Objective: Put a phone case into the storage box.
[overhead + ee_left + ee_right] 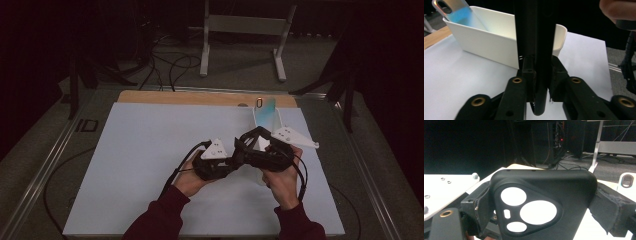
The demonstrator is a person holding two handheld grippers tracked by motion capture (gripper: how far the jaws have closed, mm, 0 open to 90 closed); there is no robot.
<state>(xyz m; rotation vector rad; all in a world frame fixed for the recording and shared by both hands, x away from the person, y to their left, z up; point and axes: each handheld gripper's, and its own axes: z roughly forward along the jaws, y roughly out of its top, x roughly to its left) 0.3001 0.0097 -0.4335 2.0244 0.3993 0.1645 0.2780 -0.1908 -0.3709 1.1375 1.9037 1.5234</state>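
In the high view the left gripper (239,152) and the right gripper (252,134) meet over the white table (150,150), both on a black phone case (252,145), with a white bin (267,125) holding a silver phone (263,106) just behind them. In the left gripper view the case (535,50) stands edge-on, pinched between the jaws, and it blocks the middle of the bin (486,42), whose far corner props the phone (456,11). In the right gripper view the case (544,205) shows its camera cutouts and is clamped by its side edges between the right gripper's jaws, hiding most of the table behind it.
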